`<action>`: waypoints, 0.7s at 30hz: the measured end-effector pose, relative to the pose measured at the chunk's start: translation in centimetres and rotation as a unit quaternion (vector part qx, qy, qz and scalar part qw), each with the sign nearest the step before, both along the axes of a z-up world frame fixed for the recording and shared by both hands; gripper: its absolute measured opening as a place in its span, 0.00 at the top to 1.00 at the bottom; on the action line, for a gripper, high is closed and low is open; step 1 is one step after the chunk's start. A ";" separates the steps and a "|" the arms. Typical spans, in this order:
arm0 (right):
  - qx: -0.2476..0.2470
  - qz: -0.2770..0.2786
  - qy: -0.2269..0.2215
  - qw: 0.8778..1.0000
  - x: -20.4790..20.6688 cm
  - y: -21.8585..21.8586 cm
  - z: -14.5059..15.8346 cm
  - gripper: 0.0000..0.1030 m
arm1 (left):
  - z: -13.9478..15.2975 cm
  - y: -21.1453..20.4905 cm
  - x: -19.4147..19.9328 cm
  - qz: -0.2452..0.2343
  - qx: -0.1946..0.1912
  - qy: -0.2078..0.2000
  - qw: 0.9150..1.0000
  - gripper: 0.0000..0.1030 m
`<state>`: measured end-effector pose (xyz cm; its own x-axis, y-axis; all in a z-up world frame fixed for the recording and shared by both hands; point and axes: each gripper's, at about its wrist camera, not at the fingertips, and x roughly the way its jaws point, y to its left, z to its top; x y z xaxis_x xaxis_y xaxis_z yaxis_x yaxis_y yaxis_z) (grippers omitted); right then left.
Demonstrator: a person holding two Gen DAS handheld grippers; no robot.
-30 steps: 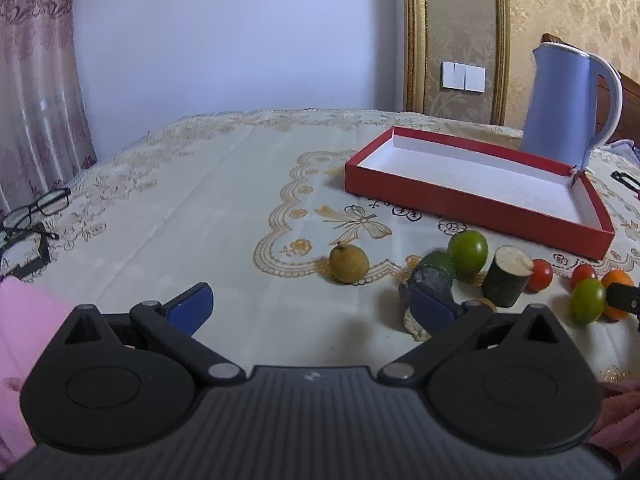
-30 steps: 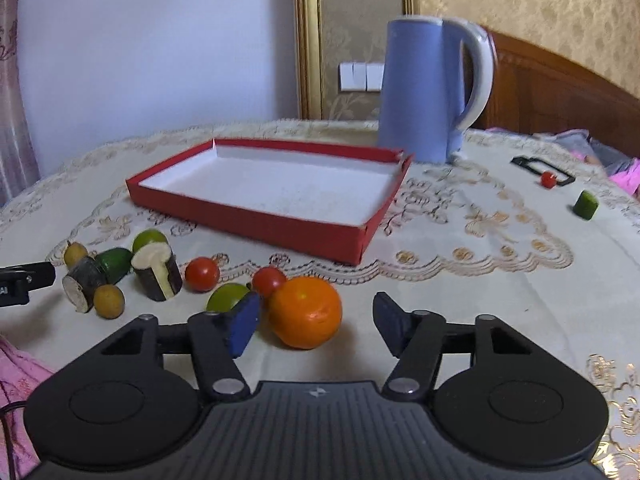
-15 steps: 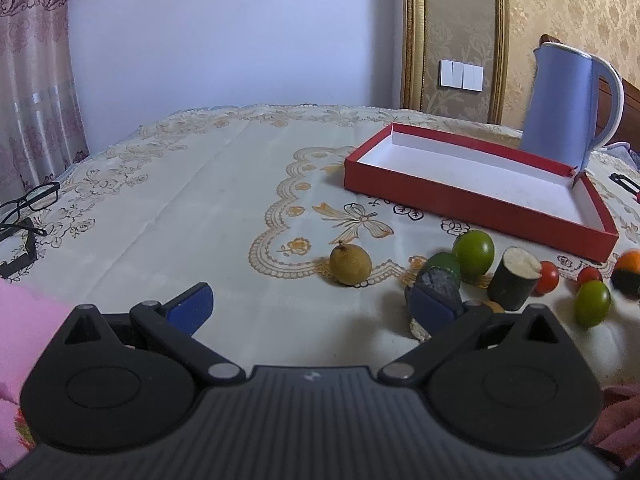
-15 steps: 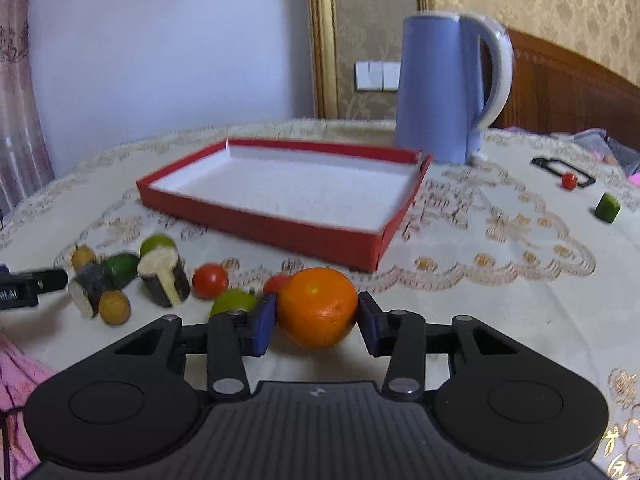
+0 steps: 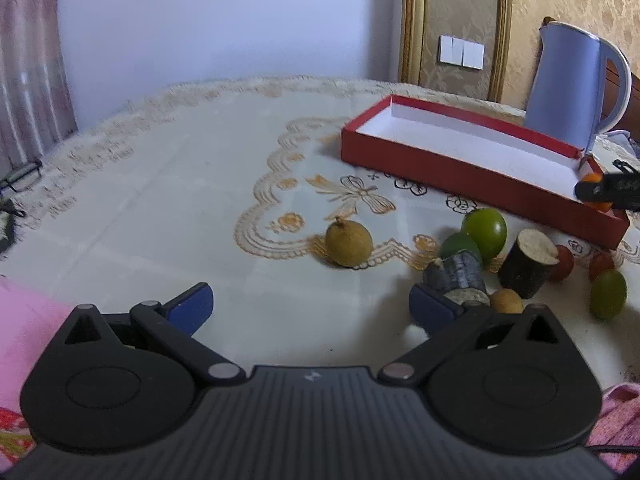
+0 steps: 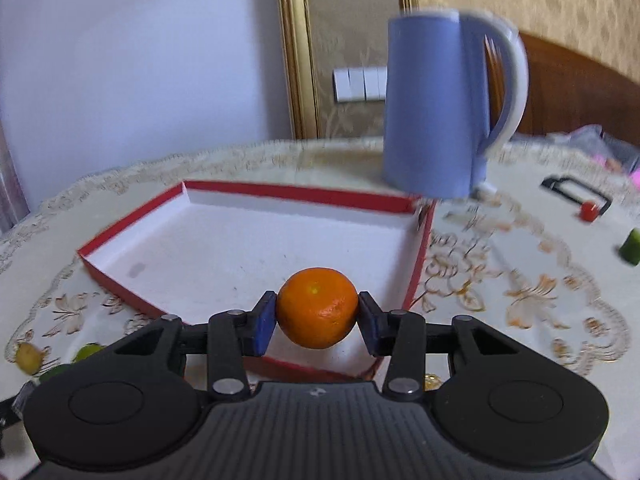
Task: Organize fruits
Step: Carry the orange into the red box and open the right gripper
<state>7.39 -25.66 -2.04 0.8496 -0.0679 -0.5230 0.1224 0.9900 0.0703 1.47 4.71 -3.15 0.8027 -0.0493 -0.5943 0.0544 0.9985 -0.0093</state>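
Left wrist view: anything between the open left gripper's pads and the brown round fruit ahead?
Nothing: only bare tablecloth lies between the left gripper and the brown round fruit.

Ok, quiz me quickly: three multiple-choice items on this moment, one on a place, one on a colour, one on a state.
1. Where is the orange?
A. lying on the cloth beside the kettle
B. between the right gripper's pads, above the red tray
C. lying in the tray's far corner

2. What colour is the kettle?
A. blue
B. red
C. white

3. How does the left gripper stand?
A. shut on a lime
B. shut on a tomato
C. open, holding nothing

Answers:
1 B, the right gripper pinches it over the red tray.
2 A, its body is blue.
3 C, its pads stand wide apart over bare cloth.
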 end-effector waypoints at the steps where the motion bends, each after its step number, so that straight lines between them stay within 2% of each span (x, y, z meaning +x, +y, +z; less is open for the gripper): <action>1: -0.001 -0.002 0.011 1.000 0.5 -0.1 -0.4 0.59 | 0.0 0.1 0.2 -0.001 -0.005 0.002 1.000 0.00; 7: -0.015 0.002 0.020 1.000 1.0 0.3 -0.9 0.56 | -0.1 0.4 0.3 -0.006 -0.024 0.002 1.000 0.00; 8: -0.019 0.002 0.022 1.000 1.1 0.4 -1.0 0.51 | -0.1 0.5 0.2 -0.006 -0.027 0.001 1.000 0.00; 9: -0.018 0.005 0.023 1.000 1.2 0.4 -1.0 0.40 | -0.1 0.6 0.2 -0.006 -0.030 0.000 1.000 0.00; 13: -0.004 0.013 0.017 1.000 1.0 0.2 -0.8 0.33 | -0.1 0.7 0.1 -0.006 -0.038 -0.002 0.999 0.00; 14: -0.004 0.007 0.008 1.000 0.7 0.1 -0.5 0.28 | -0.1 0.7 0.1 -0.005 -0.038 -0.002 0.999 0.00; 18: -0.012 -0.010 -0.024 1.000 -1.4 -0.1 0.7 0.26 | -0.1 0.7 0.0 -0.006 -0.038 -0.002 0.999 0.00; 21: -0.025 -0.014 -0.022 0.999 -3.5 0.0 1.1 0.26 | -0.1 0.7 0.1 -0.005 -0.038 -0.002 0.999 0.00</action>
